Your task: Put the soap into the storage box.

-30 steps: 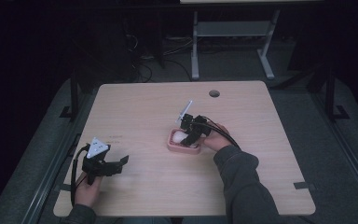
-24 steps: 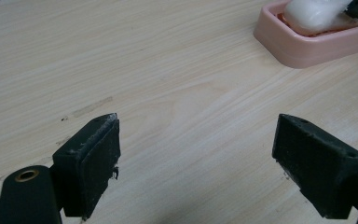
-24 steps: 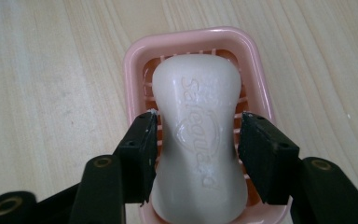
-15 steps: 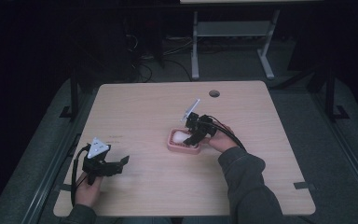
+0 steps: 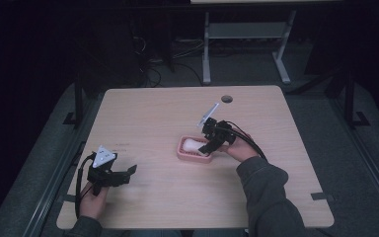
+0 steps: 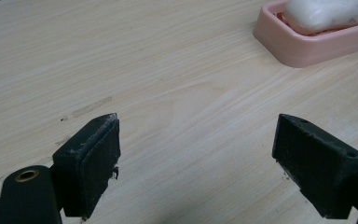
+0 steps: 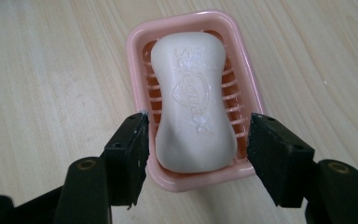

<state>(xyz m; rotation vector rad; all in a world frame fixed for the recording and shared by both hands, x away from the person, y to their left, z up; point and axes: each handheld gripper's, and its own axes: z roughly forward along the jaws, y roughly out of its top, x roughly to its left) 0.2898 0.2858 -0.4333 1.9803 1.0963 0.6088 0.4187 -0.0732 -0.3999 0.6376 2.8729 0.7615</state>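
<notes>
Pale wood table amid dark floor; pink soap dish near centre; left gripper and right gripper both agape.

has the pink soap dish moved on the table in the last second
No. The pink soap dish sits in the same spot relative to the table's round hole and near edge, with the soap bar in it.

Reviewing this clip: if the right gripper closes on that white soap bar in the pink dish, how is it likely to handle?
The soap bar looks rigid, so it should hold its shape, not flop. Its smooth, glossy, rounded sides suggest it could slip between the pads of the right gripper, whose open jaws flank its near end. It lies loose on the slatted pink dish, which looks light and may slide if nudged.
</notes>
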